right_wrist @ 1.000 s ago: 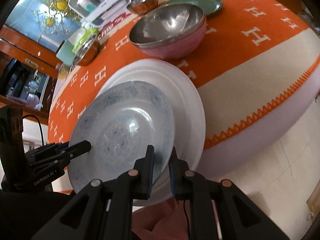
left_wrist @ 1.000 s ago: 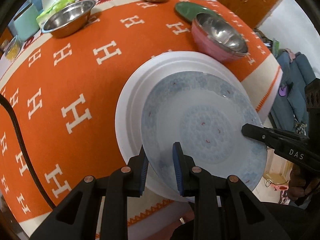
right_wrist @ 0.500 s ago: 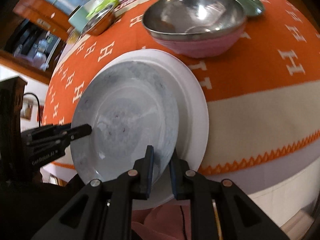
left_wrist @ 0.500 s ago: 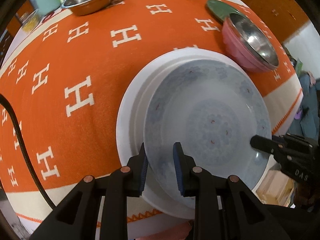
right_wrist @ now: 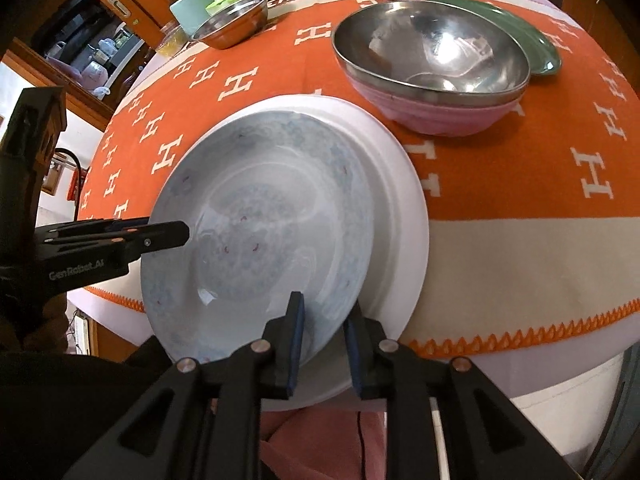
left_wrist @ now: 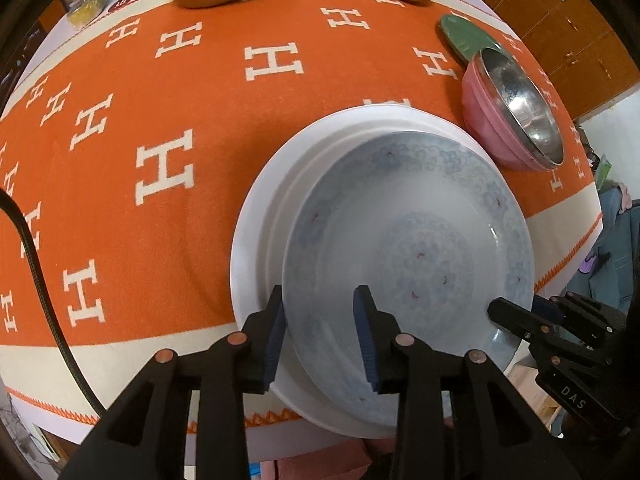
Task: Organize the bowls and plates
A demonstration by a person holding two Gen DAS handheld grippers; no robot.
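Blue plate sits nested on white plate, directly ahead of both claws. Left gripper and right gripper have jaws parted, straddling opposite rim edges, likely releasing so the stack seats level.

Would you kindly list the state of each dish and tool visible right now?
Pale blue patterned plate: stacked on the white plate, empty, off-centre.
Large white plate: flat on the orange cloth, overhanging the table edge.
Steel bowl: upright, nested in the pink bowl.
Green plate: flat, empty.
Left tool: open, straddling the blue plate's rim.
Right tool: open around the rim.
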